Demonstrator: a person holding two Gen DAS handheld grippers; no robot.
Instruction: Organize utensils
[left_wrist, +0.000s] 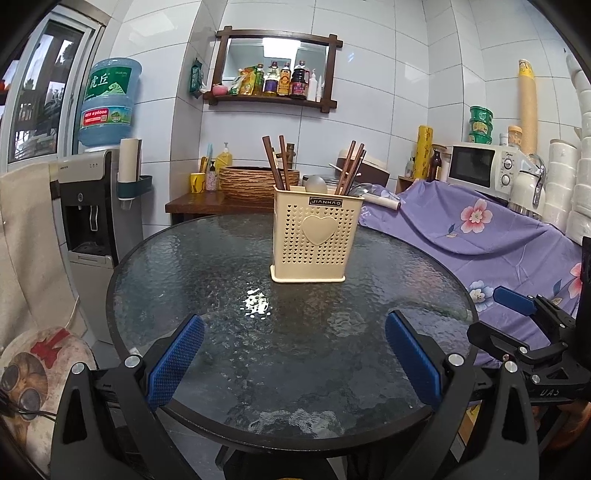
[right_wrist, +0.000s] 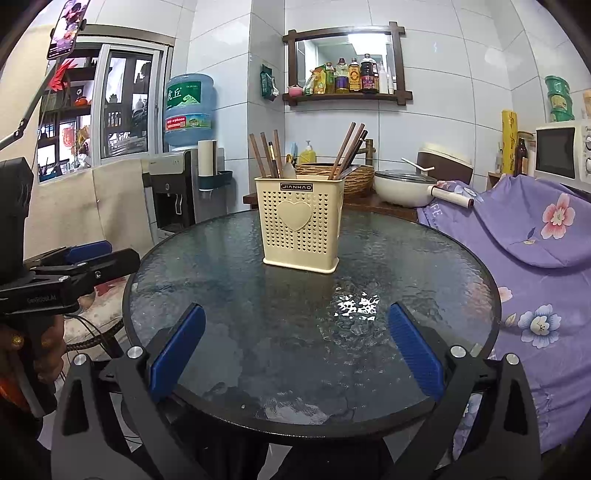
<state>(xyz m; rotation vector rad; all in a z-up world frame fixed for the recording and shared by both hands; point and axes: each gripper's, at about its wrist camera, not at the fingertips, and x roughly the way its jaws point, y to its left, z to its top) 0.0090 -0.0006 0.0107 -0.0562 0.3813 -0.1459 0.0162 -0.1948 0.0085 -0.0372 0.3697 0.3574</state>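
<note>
Holder (left_wrist: 316, 236) w/ chopsticks (left_wrist: 349, 168) stands on table (left_wrist: 184, 280), microwave (left_wrist: 480, 166) behind-right.

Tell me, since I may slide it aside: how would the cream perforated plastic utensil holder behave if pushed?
The cream perforated plastic utensil holder looks light and may slide on the textured glass table. Tall, with brown chopsticks leaning high, it might tip.

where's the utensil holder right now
The cream utensil holder stands upright on the round glass table, toward its far side in both wrist views, well ahead of both open grippers, with chopsticks sticking out.

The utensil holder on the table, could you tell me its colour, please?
The utensil holder is cream with heart-shaped perforations, clearest in the right wrist view.
</note>
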